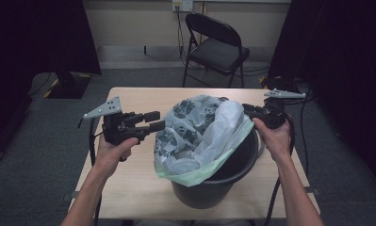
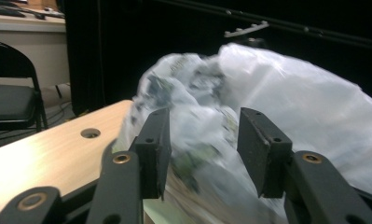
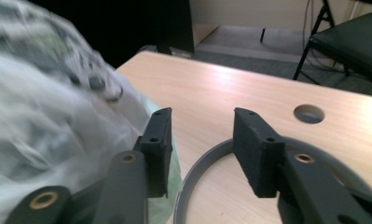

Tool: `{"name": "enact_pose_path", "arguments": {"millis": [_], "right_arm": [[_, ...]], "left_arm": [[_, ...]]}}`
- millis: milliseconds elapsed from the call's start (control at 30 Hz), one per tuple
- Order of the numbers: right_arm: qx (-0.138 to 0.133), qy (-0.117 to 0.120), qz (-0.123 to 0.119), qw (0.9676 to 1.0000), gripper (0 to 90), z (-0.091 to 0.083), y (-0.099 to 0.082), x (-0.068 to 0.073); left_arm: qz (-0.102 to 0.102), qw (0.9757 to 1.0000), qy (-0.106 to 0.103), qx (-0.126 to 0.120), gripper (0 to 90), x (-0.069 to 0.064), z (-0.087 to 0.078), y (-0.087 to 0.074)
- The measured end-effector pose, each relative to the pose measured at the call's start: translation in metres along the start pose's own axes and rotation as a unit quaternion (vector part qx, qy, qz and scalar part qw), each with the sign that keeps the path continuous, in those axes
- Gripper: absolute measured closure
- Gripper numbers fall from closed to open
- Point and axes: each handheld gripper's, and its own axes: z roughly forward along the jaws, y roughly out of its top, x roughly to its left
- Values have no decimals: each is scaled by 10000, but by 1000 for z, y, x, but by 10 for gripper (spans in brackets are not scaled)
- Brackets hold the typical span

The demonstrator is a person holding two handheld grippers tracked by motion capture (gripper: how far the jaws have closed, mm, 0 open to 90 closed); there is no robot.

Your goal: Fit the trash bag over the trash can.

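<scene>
Folding chair (image 1: 217, 44) stands beyond the table (image 1: 129, 179). Bin liner (image 1: 200, 136) billows over the bucket (image 1: 232, 174), seemingly untouched between left gripper (image 1: 153, 121) and right gripper (image 1: 248, 109), both gaping empty.

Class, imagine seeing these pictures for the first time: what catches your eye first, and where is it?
A crumpled white patterned plastic bag bulges out of a dark round bucket at the middle of the light wooden table. An open black hand-held gripper flanks it on each side, left and right.
</scene>
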Motion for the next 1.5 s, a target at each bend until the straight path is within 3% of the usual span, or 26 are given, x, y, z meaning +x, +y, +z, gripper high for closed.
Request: {"name": "enact_pose_path", "arguments": {"millis": [167,300,400,500,667,767,900,1033,1100,1167,1300,1400,1500], "right_arm": [[-168,-217,60,9996,489,-13,11,-1],[-260,-148,4,9996,462,-18,16,3],[-348,-118,-40,9993,441,-20,20,6],[-386,-108,-39,9992,420,-23,23,9],[-369,-32,-112,9993,404,-25,27,15],[-343,1,-169,9993,400,-25,29,18],[-362,34,-183,9992,390,-25,32,21],[-387,99,-242,9989,374,-26,34,26],[-391,178,-264,9987,368,-28,35,29],[-406,207,-325,9984,366,-31,35,33],[-348,285,-450,9980,361,-38,33,41],[-316,345,-510,9976,357,-43,31,45],[-314,410,-540,9972,356,-49,28,48]], "left_arm": [[-219,9996,177,97,605,16,15,1],[-370,9993,-30,64,695,21,20,-4],[-302,9995,39,43,772,18,15,-3],[-186,9998,-20,81,847,14,5,-2],[-6,9999,-130,107,877,4,-8,-6],[30,9994,-332,61,880,-5,-16,-10],[239,9973,-648,242,878,-25,-22,-11],[428,9917,-1109,490,804,-44,-20,-9],[520,9917,-1044,534,737,-49,-17,-7],[445,9930,-1017,392,689,-45,-15,-4],[174,9985,-502,144,658,-24,-9,1],[41,9995,-257,203,661,-13,-2,-3],[56,9992,-368,113,699,-16,-2,-7]]}}
